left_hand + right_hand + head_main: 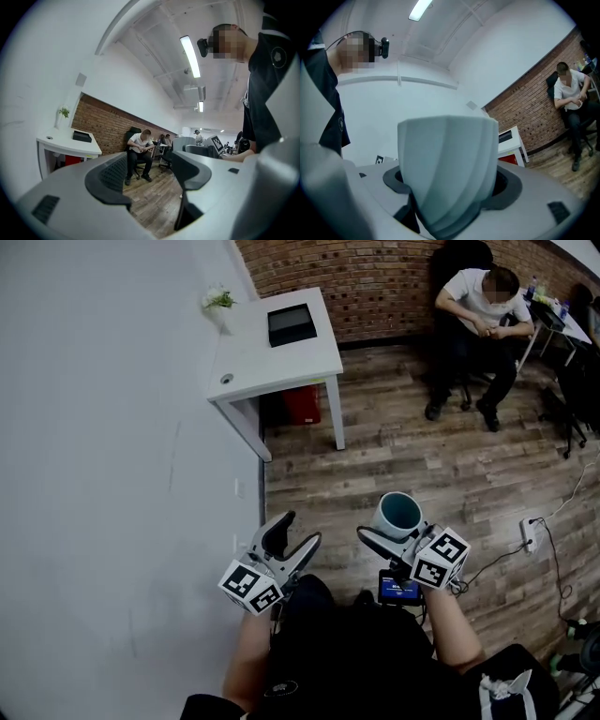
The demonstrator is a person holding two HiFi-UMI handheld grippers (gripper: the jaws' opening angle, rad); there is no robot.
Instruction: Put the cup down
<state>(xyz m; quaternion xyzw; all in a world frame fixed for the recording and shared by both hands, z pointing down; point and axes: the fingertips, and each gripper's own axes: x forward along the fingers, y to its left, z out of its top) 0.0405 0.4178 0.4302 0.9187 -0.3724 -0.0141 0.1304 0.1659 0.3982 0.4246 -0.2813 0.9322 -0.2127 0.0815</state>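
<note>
Right tongs [392,532] tight around ribbed, matte pale-teal cup [399,512]; left tongs [295,532] apart and empty.

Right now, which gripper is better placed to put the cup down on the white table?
Right. The right gripper is clamped on the cup and holds it upright. The left gripper is open, with nothing between its jaws. The white table stands ahead, toward the left, apart from both grippers.

Bright, even indoor light from ceiling tube lamps [190,56]. Only weak, soft shadows on the wooden floor [403,465]. Strong fisheye bending and dark corners in both gripper views. Slight blur on the very near cup [447,168].
</note>
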